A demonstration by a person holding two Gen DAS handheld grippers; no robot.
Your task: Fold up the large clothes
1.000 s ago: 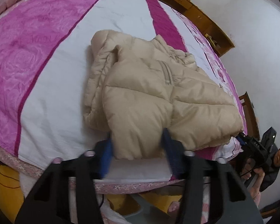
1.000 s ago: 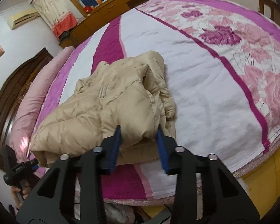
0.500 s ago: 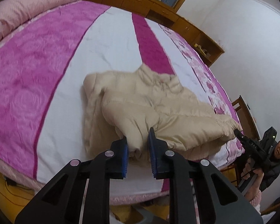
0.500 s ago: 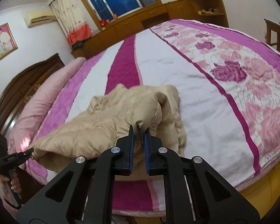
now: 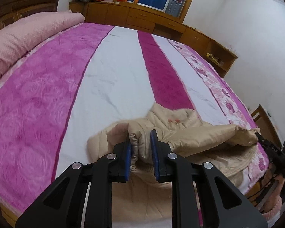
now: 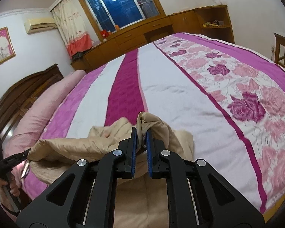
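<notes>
A bedroom: a large bed (image 5: 108,87) with a coverlet striped in pink, white and magenta, a floral band along its right side. A wooden cabinet run (image 6: 142,36) stands beyond the far edge under a dark window (image 6: 119,5). A rolled pink quilt (image 5: 19,38) lies along the left edge against a dark headboard (image 6: 19,96).

The beige padded jacket (image 5: 190,140) sits at the near edge of the bed, toward the right corner in the left wrist view, partly raised off the coverlet.

Left hand-held gripper (image 5: 140,150): jaws part closed, blue pads pressing a thick bunched fold of the jacket from both sides.

Right hand-held gripper (image 6: 141,144): jaws drawn to a narrow gap, clamping a puffed fold of the jacket (image 6: 153,125) that rises above the pads.

Between the two holds the jacket edge spans across, with the lower layer hanging beneath toward the near edge.
</notes>
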